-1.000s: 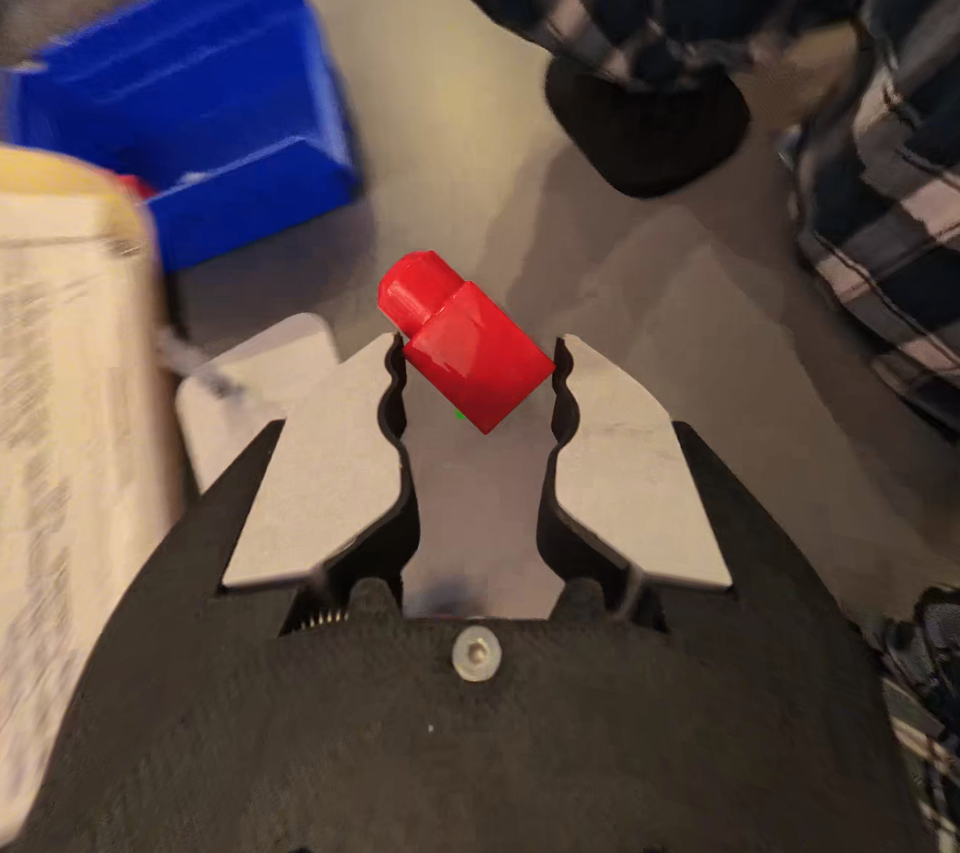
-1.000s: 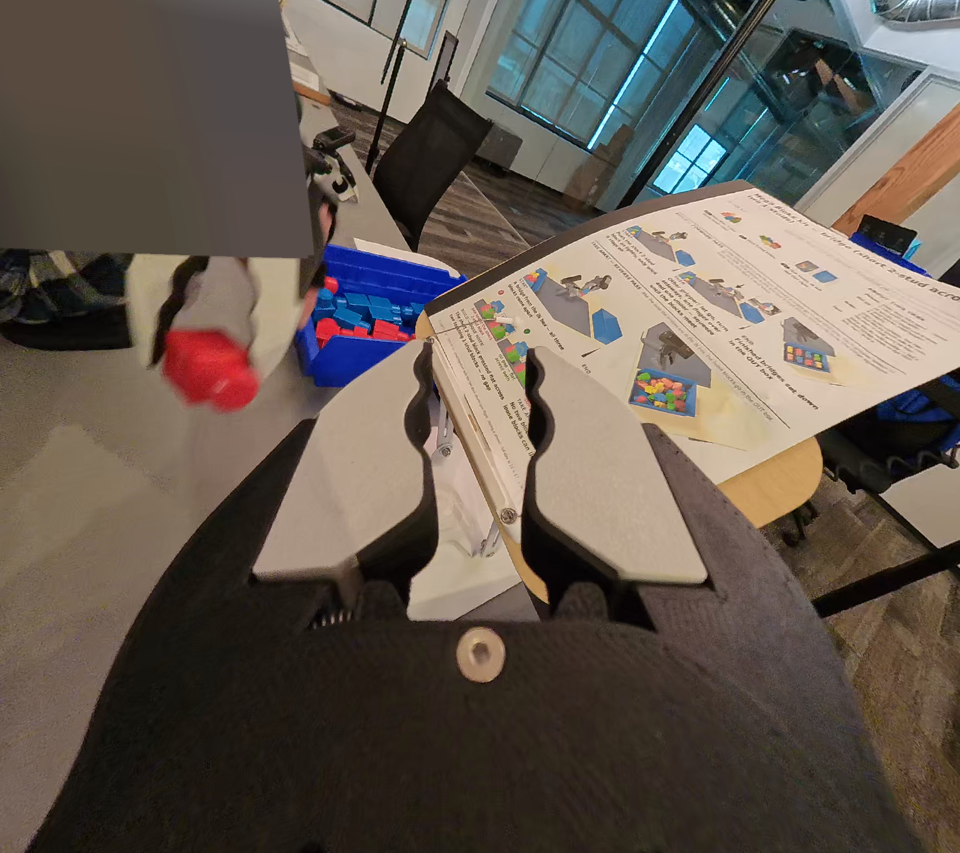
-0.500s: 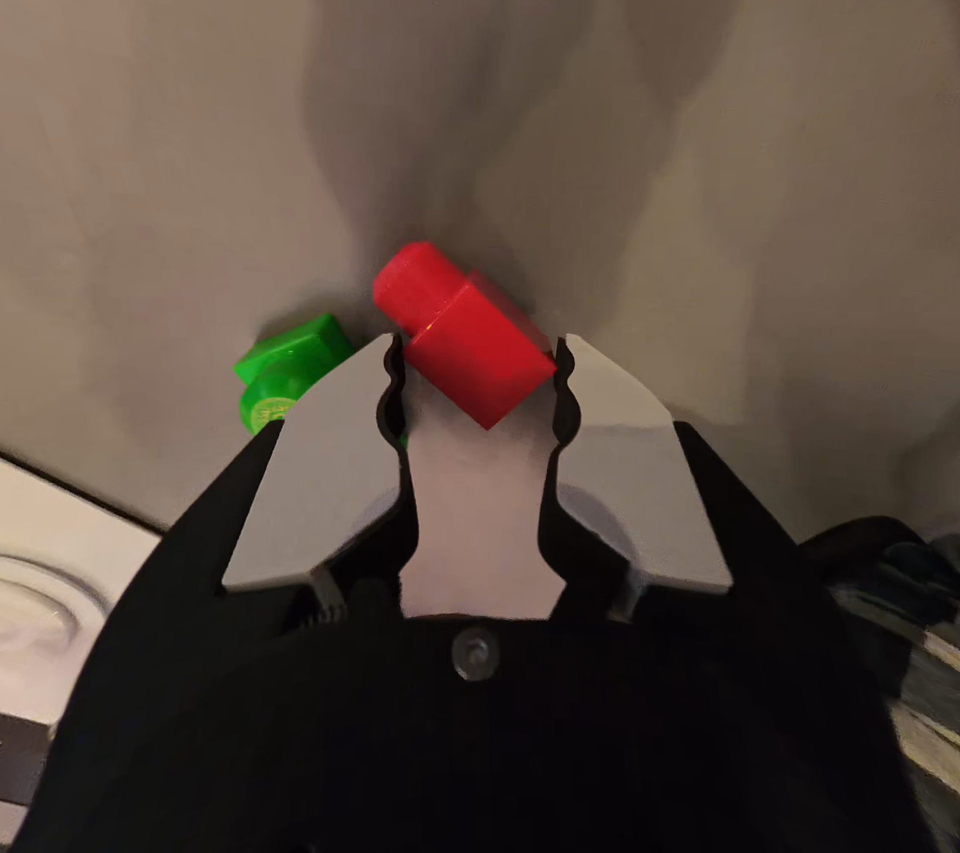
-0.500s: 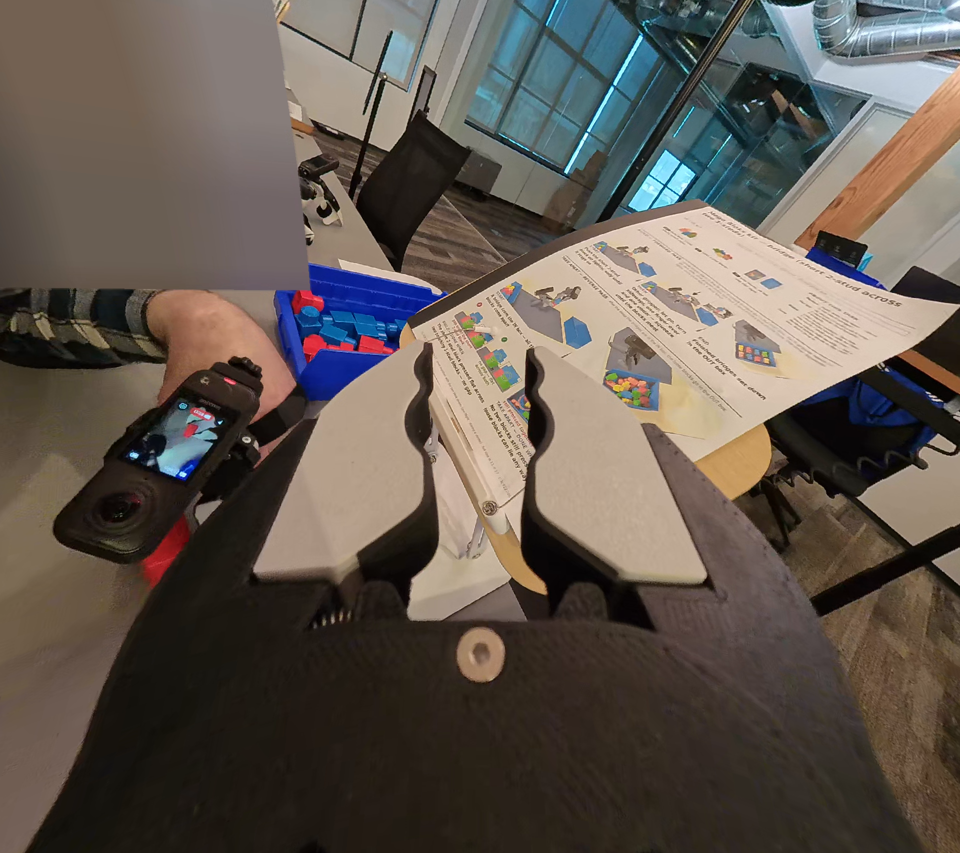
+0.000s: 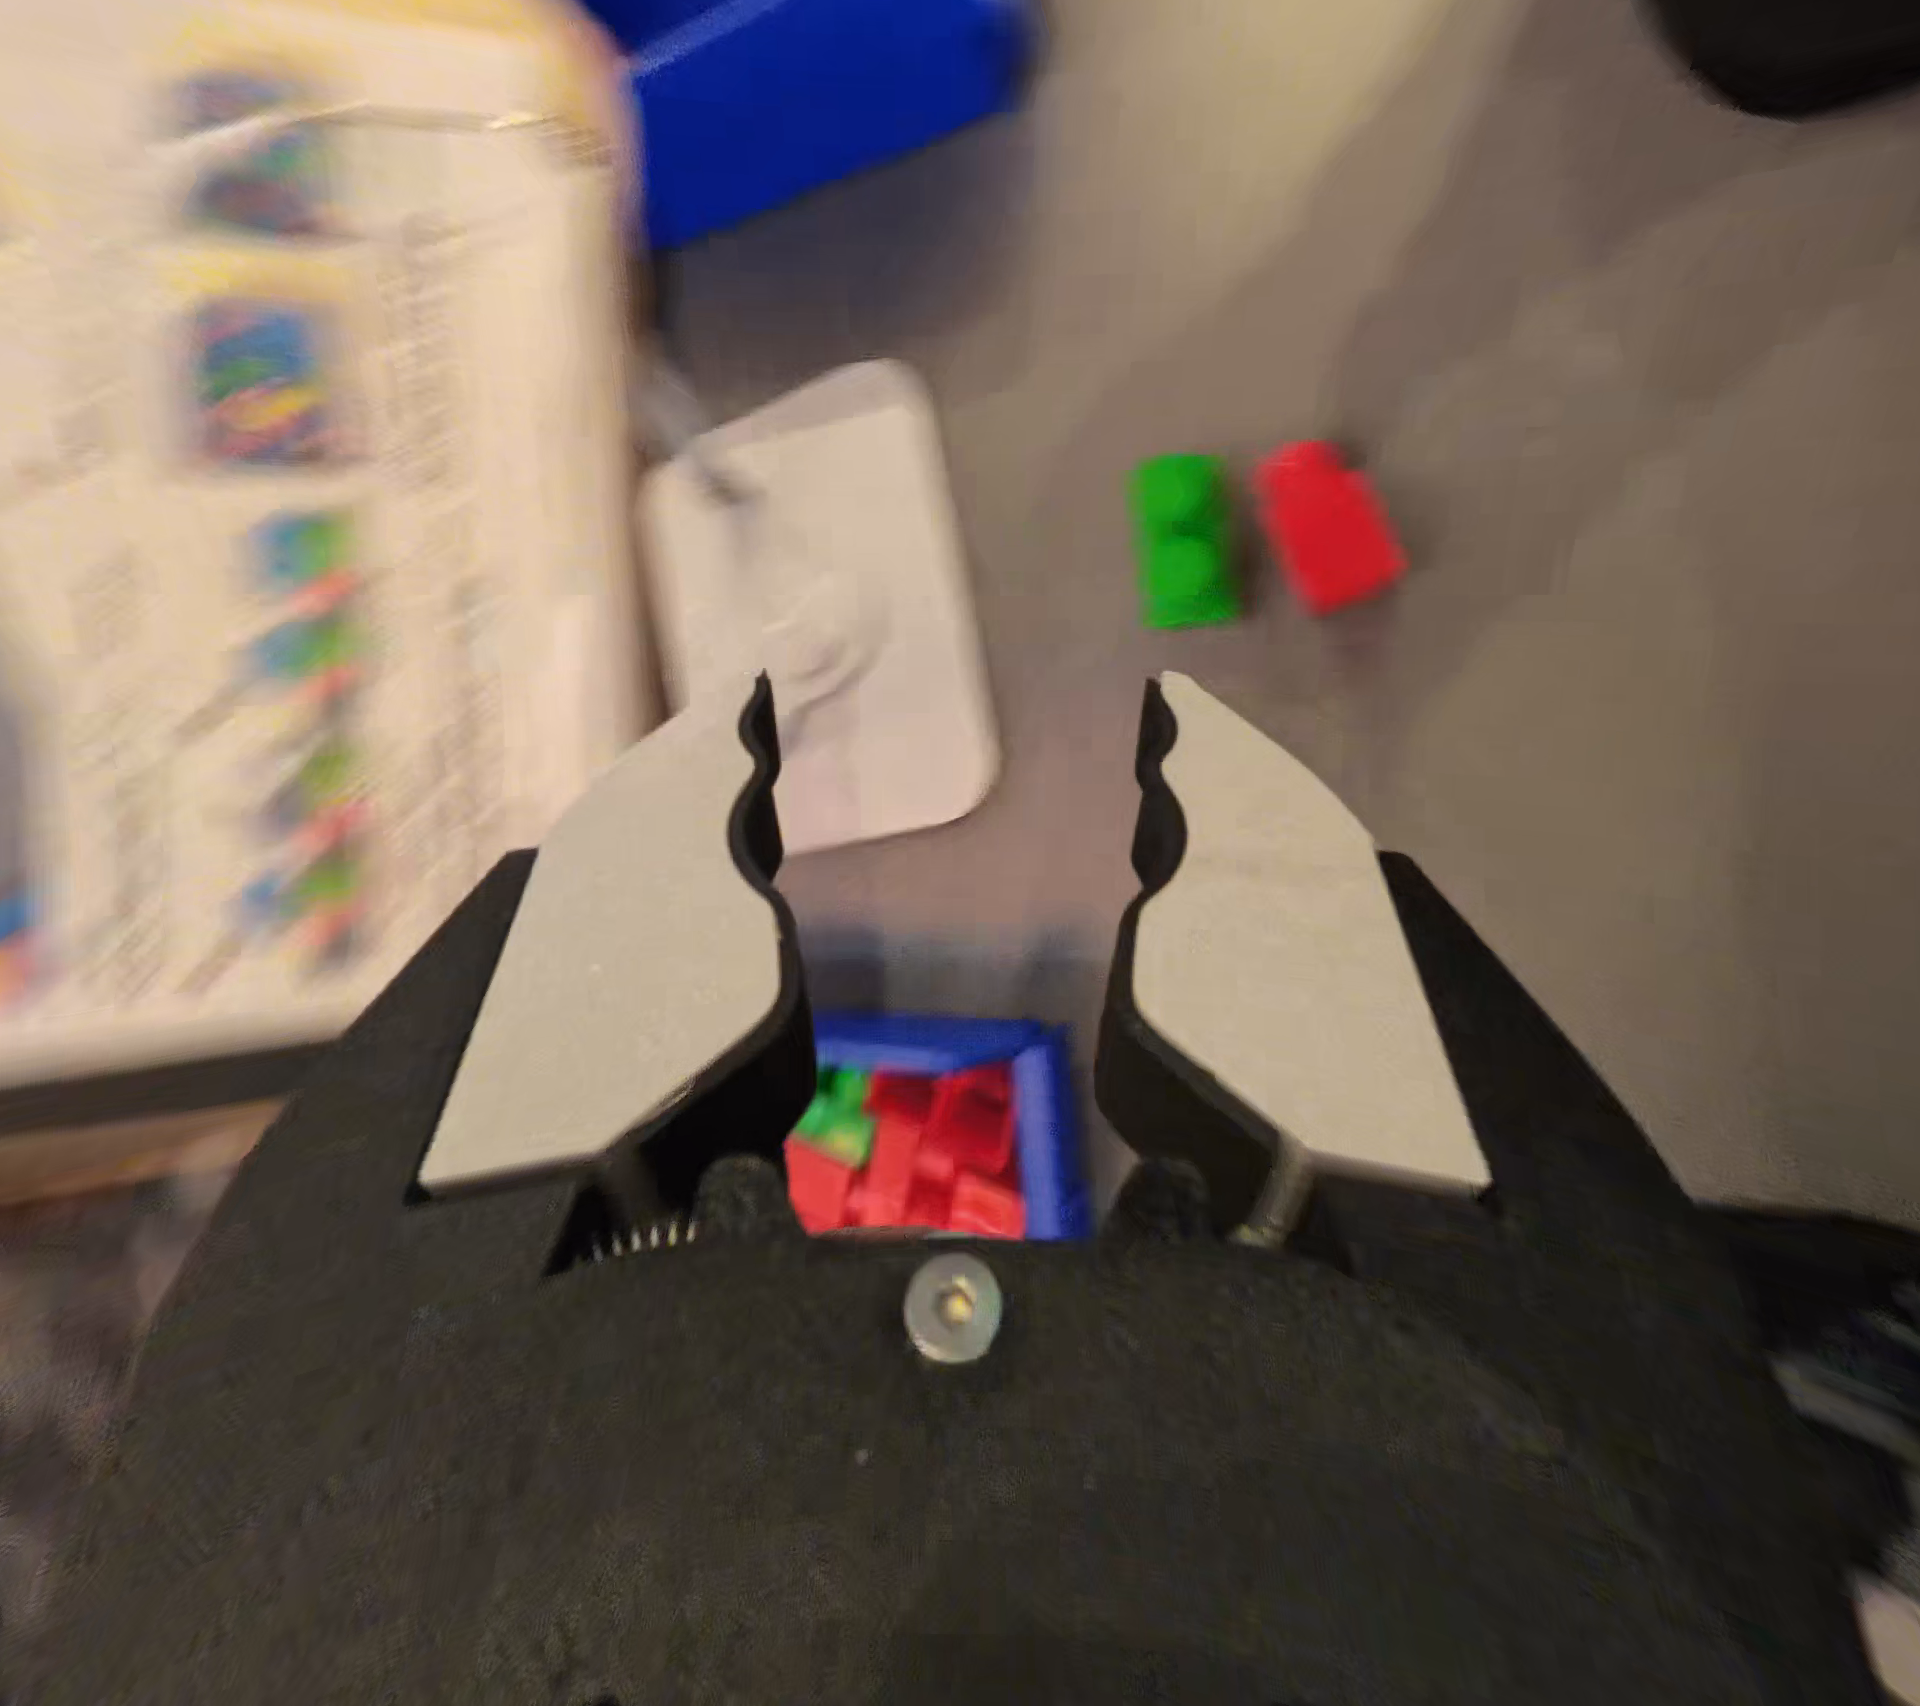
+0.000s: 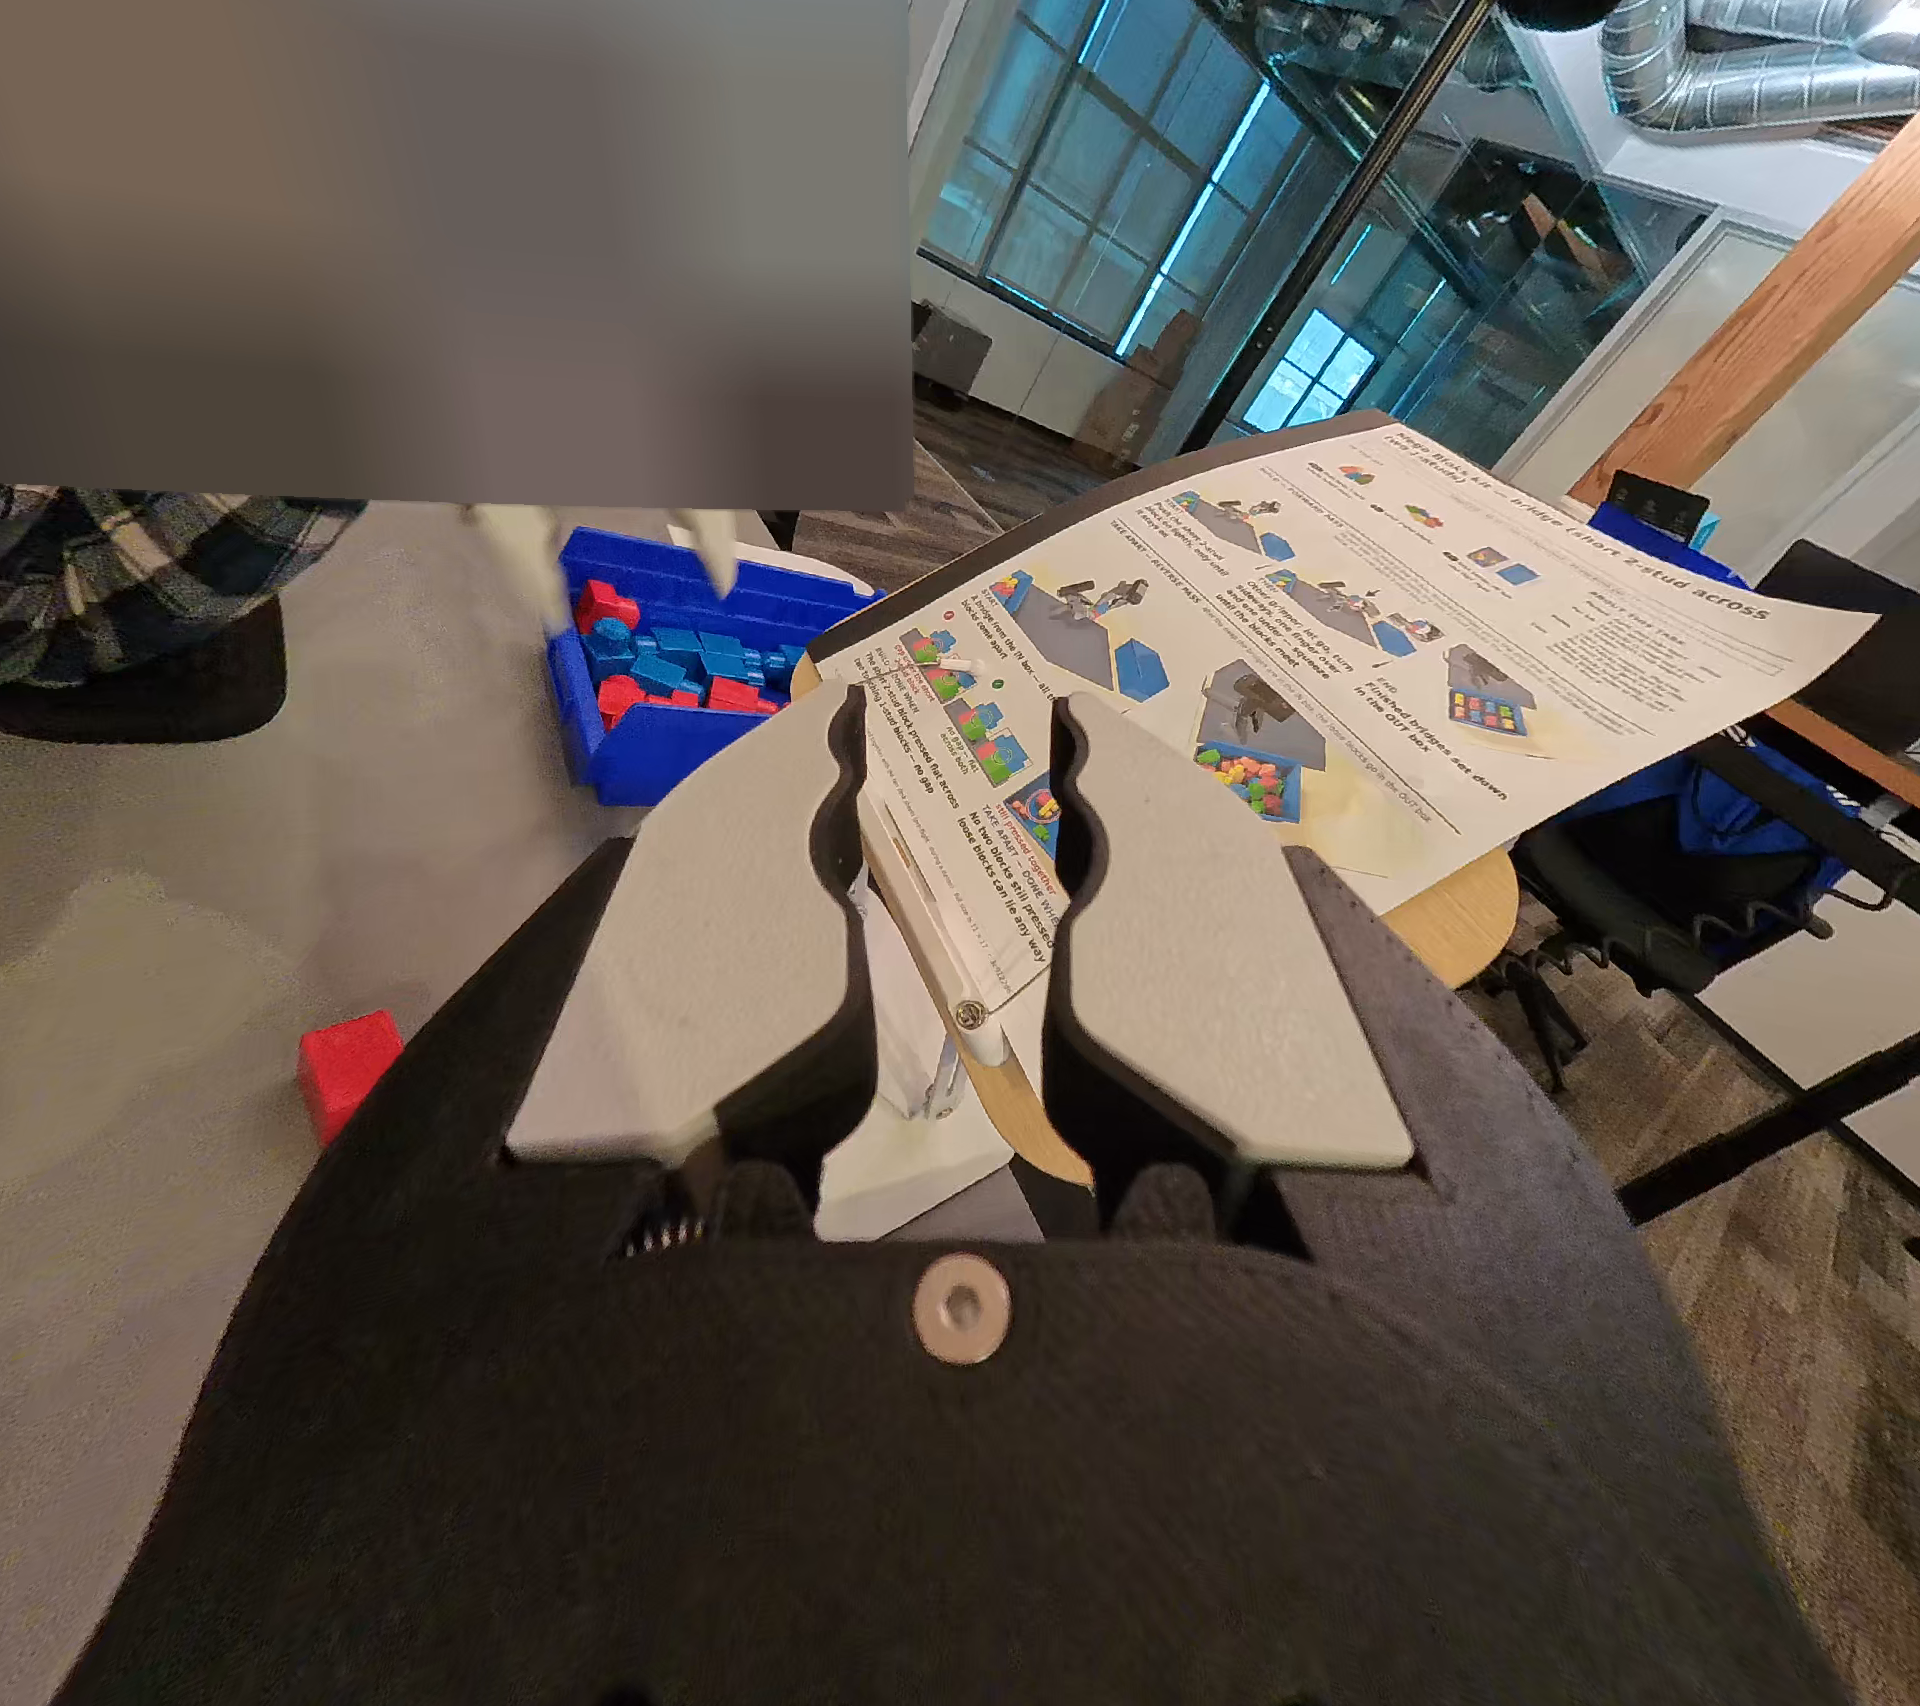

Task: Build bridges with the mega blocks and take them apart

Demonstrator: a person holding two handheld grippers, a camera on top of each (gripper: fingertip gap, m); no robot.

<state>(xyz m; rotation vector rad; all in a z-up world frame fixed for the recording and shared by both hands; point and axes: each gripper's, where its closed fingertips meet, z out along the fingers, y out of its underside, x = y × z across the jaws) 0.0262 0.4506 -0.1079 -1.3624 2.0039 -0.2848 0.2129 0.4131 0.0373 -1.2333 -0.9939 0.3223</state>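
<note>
So the left claw (image 5: pixel 954 690) has let go of the red block (image 5: pixel 1328 526). It's spread wide with nothing in it now, and the block lies on the grey surface (image 5: pixel 1558 773) just beside the green block (image 5: pixel 1187 542), a small gap between them. The right claw (image 6: pixel 954 711) hangs part-open, holding nothing. Next up is probably a bridging piece from the blue bin (image 6: pixel 623 752).

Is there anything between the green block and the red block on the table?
No. In the left wrist view, the green plastic block and the red plastic block lie side by side, with only bare grey table between them.
</note>
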